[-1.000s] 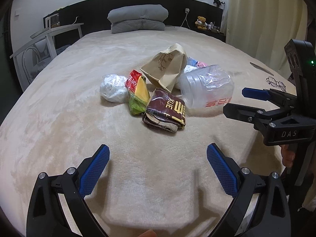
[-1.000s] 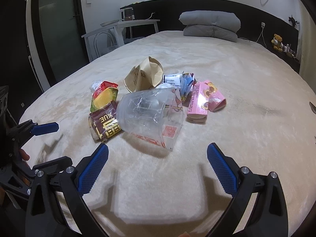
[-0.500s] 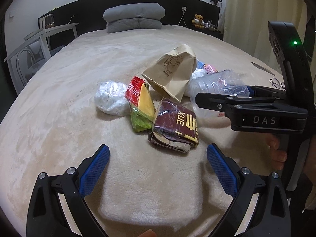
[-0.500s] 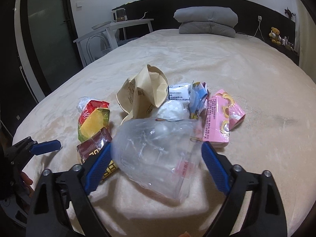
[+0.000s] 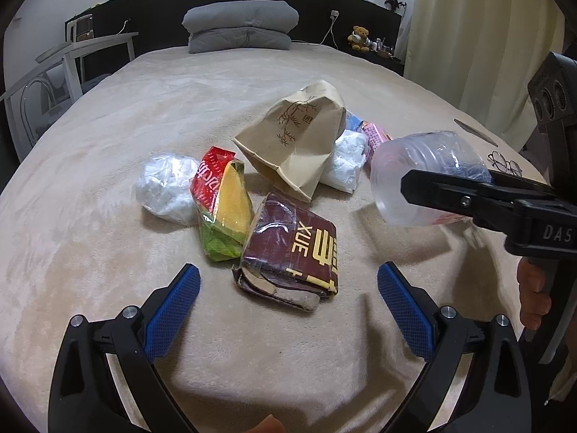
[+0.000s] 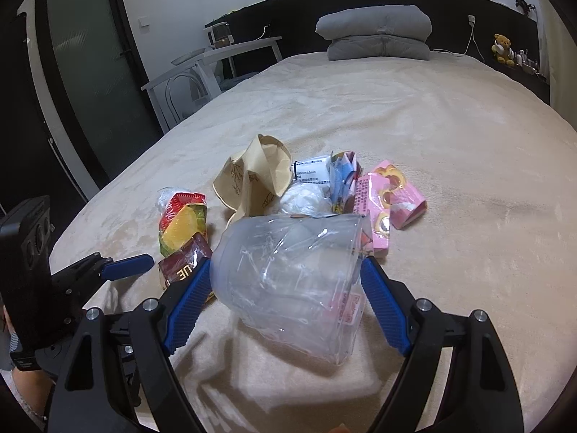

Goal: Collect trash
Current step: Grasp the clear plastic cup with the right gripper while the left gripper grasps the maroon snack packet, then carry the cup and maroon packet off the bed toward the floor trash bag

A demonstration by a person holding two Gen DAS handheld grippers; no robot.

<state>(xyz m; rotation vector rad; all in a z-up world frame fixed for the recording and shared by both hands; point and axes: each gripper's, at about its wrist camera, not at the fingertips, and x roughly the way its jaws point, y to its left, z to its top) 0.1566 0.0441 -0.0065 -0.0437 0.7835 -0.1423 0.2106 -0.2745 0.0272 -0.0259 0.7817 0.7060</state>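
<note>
Right claw (image 6: 285,297): closed on the cup (image 6: 288,281), blue pads (image 6: 187,306) pressing both its sides; cup lies tilted, held just above the bed (image 6: 432,126)
Left claw (image 5: 288,310): spread wide, holding nothing; brown packet (image 5: 292,252) just ahead between its tips
Trash: paper bag (image 5: 295,137), red-yellow wrapper (image 5: 221,202), white wad (image 5: 164,187) beyond the left claw; pink box (image 6: 387,202) beyond the cup

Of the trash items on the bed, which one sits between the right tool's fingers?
The clear plastic cup, lying on its side between the right tool's blue pads. The wrappers, paper bag and pink box lie beyond it.
</note>
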